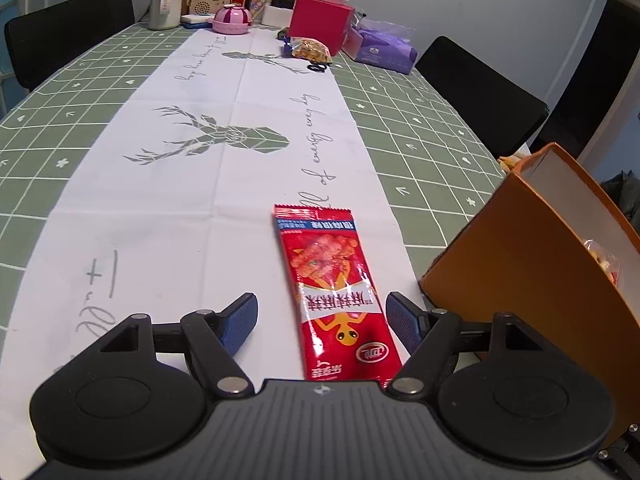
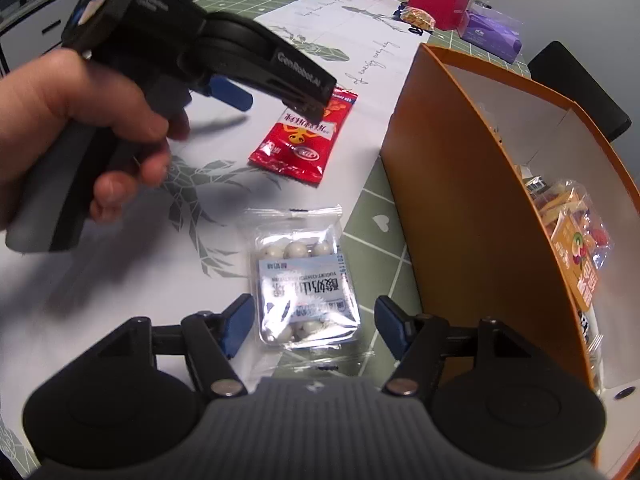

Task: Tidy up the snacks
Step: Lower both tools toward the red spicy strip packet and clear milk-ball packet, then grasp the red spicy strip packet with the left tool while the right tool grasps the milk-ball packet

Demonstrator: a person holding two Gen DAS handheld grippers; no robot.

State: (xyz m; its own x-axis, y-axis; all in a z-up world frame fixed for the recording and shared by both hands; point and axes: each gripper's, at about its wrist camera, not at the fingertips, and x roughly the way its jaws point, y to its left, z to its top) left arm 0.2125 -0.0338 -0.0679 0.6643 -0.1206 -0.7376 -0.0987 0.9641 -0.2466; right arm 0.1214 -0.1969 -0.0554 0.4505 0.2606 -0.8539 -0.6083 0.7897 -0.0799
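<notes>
A red snack packet [image 1: 334, 292] lies flat on the white table runner; it also shows in the right wrist view [image 2: 304, 136]. My left gripper [image 1: 322, 318] is open, its blue pads on either side of the packet's near half, just above it. A clear packet of white coated balls [image 2: 302, 280] lies near the runner's edge. My right gripper [image 2: 314, 324] is open and straddles its near end. An orange box [image 2: 460, 208] with a white inside stands to the right and holds several snack packs [image 2: 576, 232]. The left gripper's body [image 2: 224, 52] is held by a hand.
The table has a green grid cloth [image 1: 420, 136]. At its far end stand a red box [image 1: 320, 24], a purple pack [image 1: 384, 50], a bagged snack [image 1: 310, 49], a pink bowl [image 1: 232, 19] and bottles. Black chairs [image 1: 480, 88] flank the table.
</notes>
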